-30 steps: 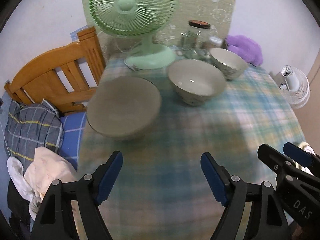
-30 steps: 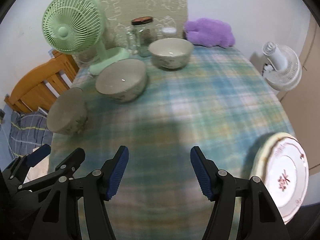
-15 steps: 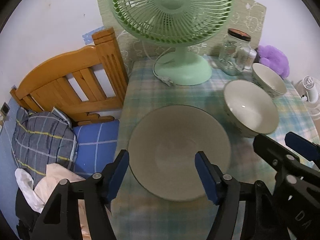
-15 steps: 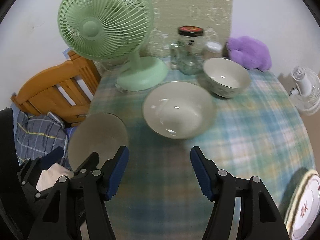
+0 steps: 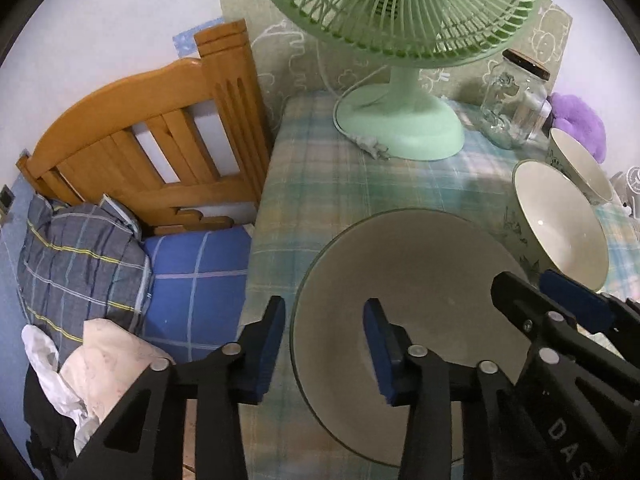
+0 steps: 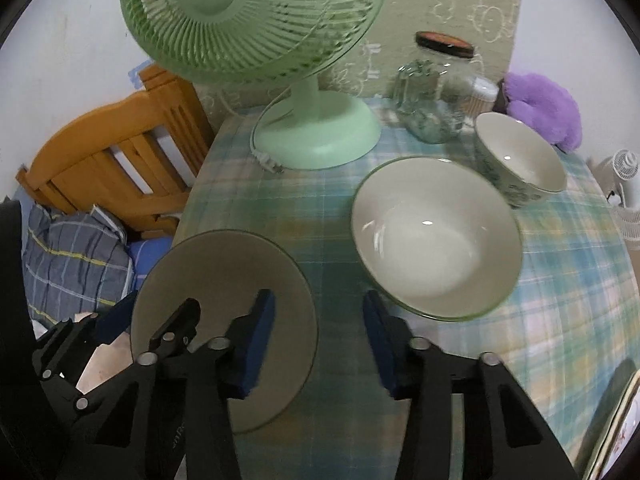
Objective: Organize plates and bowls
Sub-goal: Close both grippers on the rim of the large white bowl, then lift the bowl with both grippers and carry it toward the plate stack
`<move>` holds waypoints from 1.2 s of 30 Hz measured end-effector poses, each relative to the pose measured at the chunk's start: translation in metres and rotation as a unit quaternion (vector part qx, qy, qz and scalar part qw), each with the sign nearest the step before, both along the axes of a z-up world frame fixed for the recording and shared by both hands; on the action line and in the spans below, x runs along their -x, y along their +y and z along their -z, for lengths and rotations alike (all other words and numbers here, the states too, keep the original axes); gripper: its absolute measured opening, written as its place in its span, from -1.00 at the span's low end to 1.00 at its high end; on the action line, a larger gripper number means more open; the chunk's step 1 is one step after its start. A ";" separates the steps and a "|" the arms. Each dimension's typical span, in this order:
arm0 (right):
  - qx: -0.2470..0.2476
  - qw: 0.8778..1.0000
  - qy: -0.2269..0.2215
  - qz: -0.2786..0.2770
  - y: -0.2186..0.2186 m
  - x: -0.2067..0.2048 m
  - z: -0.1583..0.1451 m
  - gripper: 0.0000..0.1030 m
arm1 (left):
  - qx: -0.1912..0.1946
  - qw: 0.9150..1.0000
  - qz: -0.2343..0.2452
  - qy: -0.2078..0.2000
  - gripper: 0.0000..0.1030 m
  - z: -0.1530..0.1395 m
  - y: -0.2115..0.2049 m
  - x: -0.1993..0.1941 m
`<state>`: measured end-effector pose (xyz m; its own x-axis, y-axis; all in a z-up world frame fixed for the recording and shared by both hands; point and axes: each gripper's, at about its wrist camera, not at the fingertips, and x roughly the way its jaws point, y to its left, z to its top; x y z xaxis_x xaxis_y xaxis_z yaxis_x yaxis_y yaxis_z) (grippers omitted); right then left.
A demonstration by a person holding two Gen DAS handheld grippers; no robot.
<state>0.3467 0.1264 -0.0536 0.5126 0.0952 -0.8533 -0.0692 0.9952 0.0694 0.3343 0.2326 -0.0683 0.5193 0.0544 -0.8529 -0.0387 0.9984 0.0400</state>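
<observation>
A large grey bowl (image 5: 420,280) (image 6: 224,280) stands near the left edge of the plaid table (image 6: 560,280). My left gripper (image 5: 324,344) (image 6: 154,320) straddles its left rim, one finger outside and one inside. Its jaws are closing and the pads stand clear of the rim. My right gripper (image 6: 320,332) (image 5: 540,296) straddles the right rim the same way, jaws closing, pads not touching. A medium cream bowl (image 6: 436,236) (image 5: 560,220) sits to the right. A smaller patterned bowl (image 6: 520,156) (image 5: 580,164) is behind it. A flowered plate (image 6: 616,432) shows at the lower right.
A green desk fan (image 6: 256,16) and a glass jar (image 6: 432,92) stand at the back of the table, with a purple plush (image 6: 540,108) beside them. Left of the table's edge are a wooden headboard (image 5: 152,132) and bedding (image 5: 80,248). A small white fan (image 6: 624,184) is at the right.
Both grippers have moved forward and left across the table to the large bowl. Their jaws have narrowed and now stand over its opposite rims.
</observation>
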 end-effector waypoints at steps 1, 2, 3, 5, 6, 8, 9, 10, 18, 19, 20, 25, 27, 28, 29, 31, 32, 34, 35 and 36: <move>0.000 1.000 0.002 0.000 0.001 -0.001 0.002 -0.24 | 0.003 1.000 0.000 0.002 -0.35 0.002 0.001 -0.002; -0.001 1.000 0.004 0.000 0.002 -0.002 0.003 -0.27 | 0.004 1.000 0.001 0.004 -0.40 0.002 0.000 -0.002; -0.001 1.000 0.005 0.000 0.002 -0.003 0.005 -0.38 | 0.003 1.000 0.002 0.003 -0.45 0.003 0.000 -0.001; -0.001 1.000 0.011 -0.003 0.004 -0.005 0.009 -0.55 | -0.004 1.000 0.003 0.000 -0.50 0.003 -0.001 -0.001; 0.001 1.000 0.013 -0.004 0.006 -0.006 0.010 -0.58 | -0.006 1.000 0.004 -0.003 -0.54 0.003 -0.001 0.000; 0.011 1.000 0.010 -0.003 0.008 -0.006 0.010 -0.59 | -0.006 1.000 0.002 0.000 -0.57 0.004 0.000 0.000; 0.015 1.000 0.009 -0.003 0.008 -0.007 0.010 -0.63 | -0.006 1.000 0.000 0.002 -0.58 0.004 0.001 0.000; 0.018 1.000 0.010 -0.003 0.009 -0.007 0.010 -0.65 | -0.006 1.000 -0.001 0.003 -0.58 0.004 0.001 0.000; 0.032 0.999 0.007 -0.011 0.003 0.007 0.001 -0.68 | -0.001 1.000 0.010 0.009 -0.58 -0.002 -0.007 0.015; 0.031 0.999 0.007 -0.010 0.002 0.009 0.000 -0.68 | -0.001 1.000 0.011 0.009 -0.58 -0.003 -0.008 0.017; 0.030 0.999 0.009 -0.009 0.000 0.012 -0.001 -0.68 | -0.002 1.000 0.012 0.008 -0.58 -0.004 -0.011 0.020; 0.032 0.999 0.012 -0.006 -0.014 0.031 -0.007 -0.68 | 0.002 1.000 0.018 0.010 -0.58 -0.009 -0.025 0.038; 0.032 0.999 0.012 -0.005 -0.021 0.039 -0.010 -0.68 | 0.002 1.000 0.019 0.010 -0.58 -0.012 -0.031 0.044; 0.032 0.999 0.013 -0.005 -0.024 0.042 -0.011 -0.68 | 0.001 1.000 0.019 0.008 -0.58 -0.013 -0.035 0.048; 0.032 0.999 0.013 -0.004 -0.027 0.045 -0.012 -0.68 | 0.000 1.000 0.020 0.006 -0.58 -0.015 -0.039 0.052; 0.032 0.999 0.012 -0.005 -0.035 0.054 -0.016 -0.68 | -0.002 1.000 0.022 0.003 -0.58 -0.018 -0.046 0.058; 0.032 0.999 0.011 -0.005 -0.038 0.058 -0.018 -0.68 | -0.003 1.000 0.024 0.002 -0.58 -0.021 -0.051 0.063; 0.032 0.999 0.008 -0.004 -0.047 0.066 -0.022 -0.68 | -0.003 1.000 0.027 -0.001 -0.58 -0.024 -0.059 0.070; 0.032 0.999 0.007 -0.004 -0.053 0.071 -0.025 -0.68 | -0.004 1.000 0.028 -0.002 -0.58 -0.026 -0.064 0.074; 0.032 0.999 0.006 -0.003 -0.056 0.074 -0.026 -0.68 | -0.005 1.000 0.031 -0.004 -0.58 -0.029 -0.071 0.079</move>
<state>0.2723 0.0702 -0.0278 0.5012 0.0430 -0.8643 -0.0742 0.9972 0.0066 0.2553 0.1620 -0.0394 0.5287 0.0314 -0.8482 0.0222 0.9985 0.0508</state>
